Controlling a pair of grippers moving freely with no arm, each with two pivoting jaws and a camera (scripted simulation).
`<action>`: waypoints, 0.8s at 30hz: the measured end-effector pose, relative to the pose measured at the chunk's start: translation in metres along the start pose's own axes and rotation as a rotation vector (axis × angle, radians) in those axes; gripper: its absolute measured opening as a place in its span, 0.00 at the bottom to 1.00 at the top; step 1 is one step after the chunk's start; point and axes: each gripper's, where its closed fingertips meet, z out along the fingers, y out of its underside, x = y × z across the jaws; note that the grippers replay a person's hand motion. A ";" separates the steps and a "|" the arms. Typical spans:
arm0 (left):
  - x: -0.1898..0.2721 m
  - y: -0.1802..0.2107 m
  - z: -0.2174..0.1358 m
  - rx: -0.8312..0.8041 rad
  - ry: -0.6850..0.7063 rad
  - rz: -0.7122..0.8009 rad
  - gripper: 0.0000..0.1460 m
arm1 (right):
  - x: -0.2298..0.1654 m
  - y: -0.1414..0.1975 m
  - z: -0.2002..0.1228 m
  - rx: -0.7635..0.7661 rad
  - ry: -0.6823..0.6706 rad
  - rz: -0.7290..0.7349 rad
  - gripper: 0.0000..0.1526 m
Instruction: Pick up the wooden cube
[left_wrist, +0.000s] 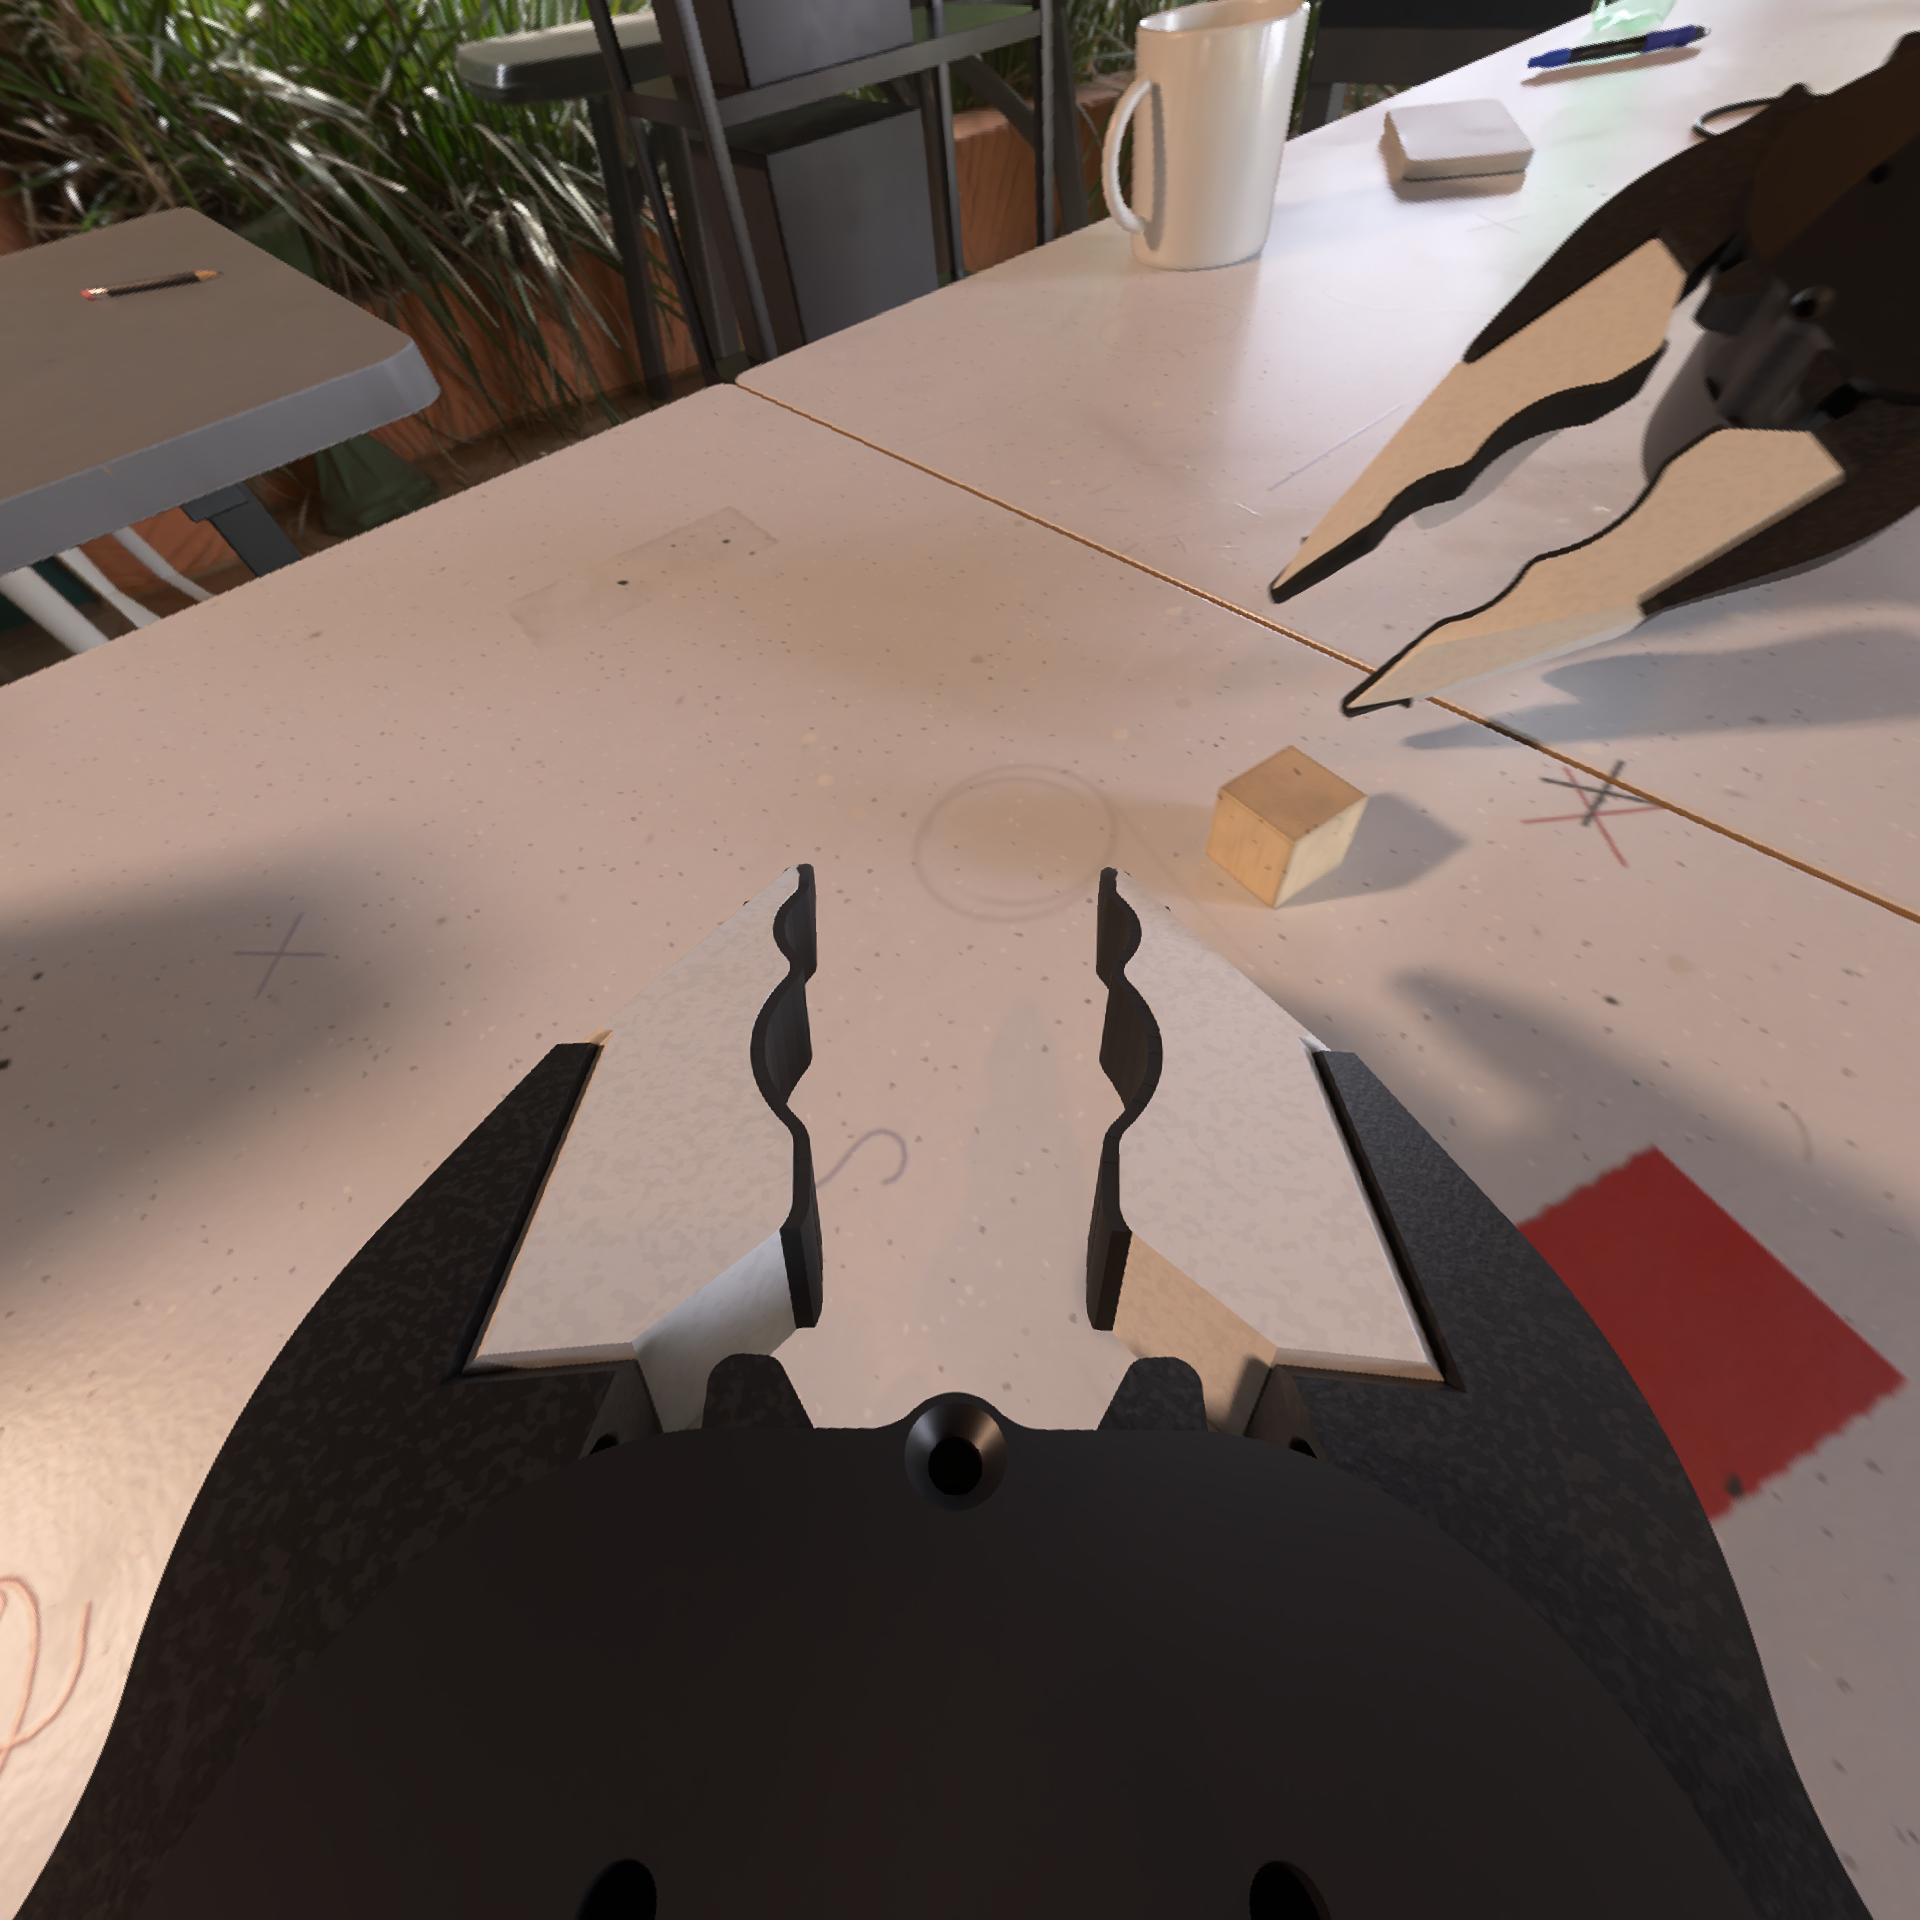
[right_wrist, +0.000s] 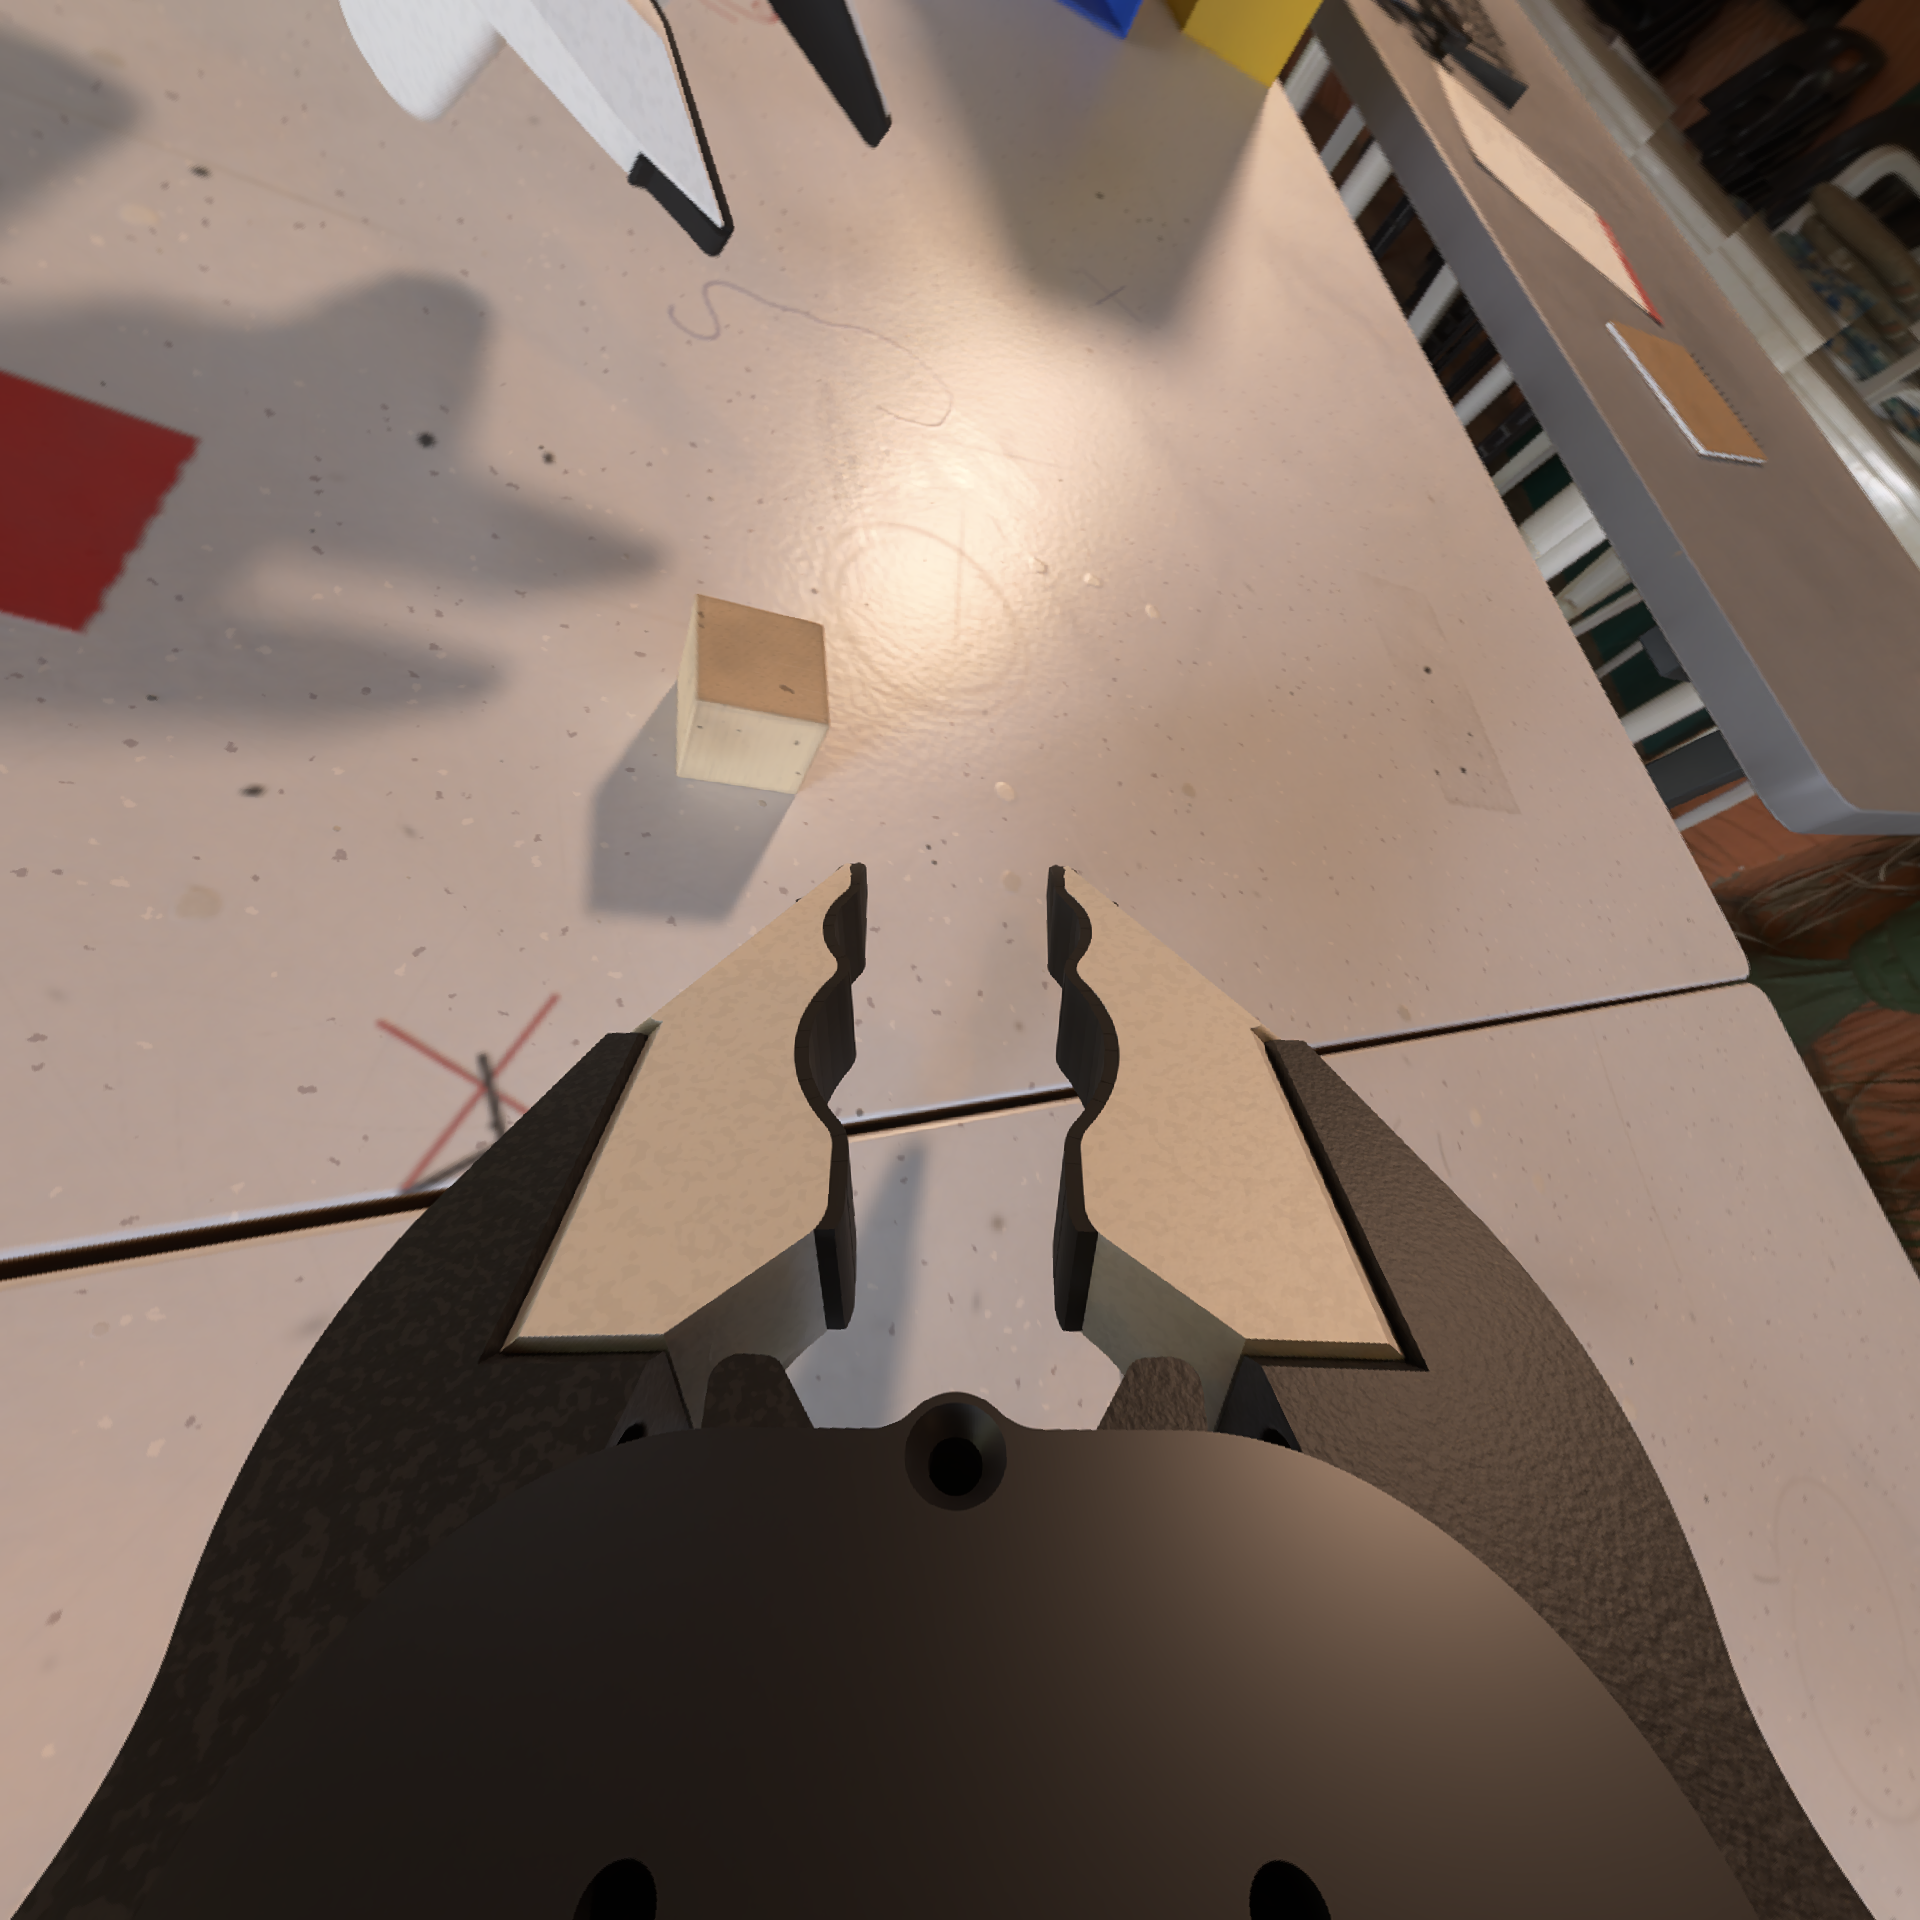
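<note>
With both the left gripper (left_wrist: 956, 883) and right gripper (right_wrist: 956, 878) spread empty, the wooden cube (right_wrist: 753, 691) looks light, rigid and best pinched across two flat opposite faces.

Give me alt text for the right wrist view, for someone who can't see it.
The right hand-held gripper, open and empty, hovers over a pale speckled table, with the wooden cube just ahead and slightly left of its fingertips. The left hand-held gripper points in from the top edge, and a red patch lies at left.

Office-like workspace: scribbled tables (left_wrist: 727, 675), mug (left_wrist: 1205, 135), pen (left_wrist: 1616, 47), plants (left_wrist: 260, 135).
</note>
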 end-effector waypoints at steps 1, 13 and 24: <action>0.003 0.001 -0.002 -0.002 0.009 0.000 0.37 | -0.002 -0.001 0.003 -0.011 -0.007 -0.015 0.23; 0.050 -0.022 -0.022 0.032 0.152 -0.007 0.37 | -0.041 -0.014 -0.002 0.026 -0.178 -0.070 0.28; 0.097 -0.041 -0.035 0.075 0.303 0.056 0.37 | -0.032 -0.025 0.021 0.000 -0.195 0.059 0.31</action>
